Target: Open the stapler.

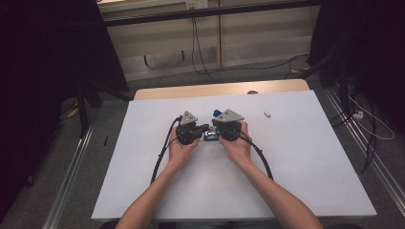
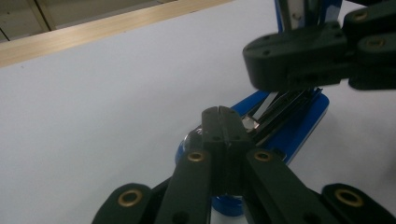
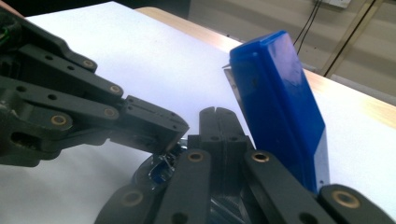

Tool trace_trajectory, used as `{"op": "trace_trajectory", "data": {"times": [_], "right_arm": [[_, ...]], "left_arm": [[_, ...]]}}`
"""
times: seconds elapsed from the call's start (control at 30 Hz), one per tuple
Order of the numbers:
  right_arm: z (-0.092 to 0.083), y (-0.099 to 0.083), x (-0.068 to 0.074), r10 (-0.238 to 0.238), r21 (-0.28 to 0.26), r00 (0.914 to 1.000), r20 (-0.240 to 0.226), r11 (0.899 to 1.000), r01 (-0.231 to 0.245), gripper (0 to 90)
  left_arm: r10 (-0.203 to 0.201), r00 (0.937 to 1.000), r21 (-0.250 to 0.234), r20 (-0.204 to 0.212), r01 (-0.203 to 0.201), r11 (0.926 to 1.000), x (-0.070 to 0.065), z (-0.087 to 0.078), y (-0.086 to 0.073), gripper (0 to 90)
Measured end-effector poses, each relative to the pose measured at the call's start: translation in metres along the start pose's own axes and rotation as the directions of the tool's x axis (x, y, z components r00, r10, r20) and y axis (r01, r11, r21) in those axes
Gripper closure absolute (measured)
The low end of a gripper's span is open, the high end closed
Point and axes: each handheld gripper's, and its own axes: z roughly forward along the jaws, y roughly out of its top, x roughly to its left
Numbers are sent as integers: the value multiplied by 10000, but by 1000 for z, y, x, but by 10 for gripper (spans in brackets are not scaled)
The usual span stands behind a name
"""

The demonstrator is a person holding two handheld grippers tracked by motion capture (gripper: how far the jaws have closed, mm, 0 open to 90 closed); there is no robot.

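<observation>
Both tongs meet at the middle of the white desk (image 1: 296, 157) over a small blue folding tool (image 2: 299, 123), probably a hex-key or multi-tool set with metal blades fanned inside. The left tongs (image 2: 219, 116) are pressed together on its near end, where a metal pivot shows. The right tongs (image 3: 217, 116) are likewise clamped narrow on the tool, whose blue cover (image 3: 280, 107) stands tilted up beside them. A small white piece (image 1: 267, 114) lies well apart to the right.
</observation>
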Motion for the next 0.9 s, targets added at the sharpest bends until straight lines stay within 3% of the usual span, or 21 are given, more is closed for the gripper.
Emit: {"op": "trace_trajectory", "data": {"times": [0.57,0.67,0.9], "right_arm": [[-12,2,-11,104,-240,9996,267,9997,-98,900],[-15,3,-17,334,-381,9989,320,9988,-322,900],[-17,3,-17,193,-372,9992,355,9991,-180,900]], "left_arm": [[120,9999,-3,7,-120,9999,-1,0,-1,900],[98,10000,-30,-5,-98,9999,-1,0,-1,900],[112,9999,-40,-4,-112,9999,-1,0,-1,900]]}}
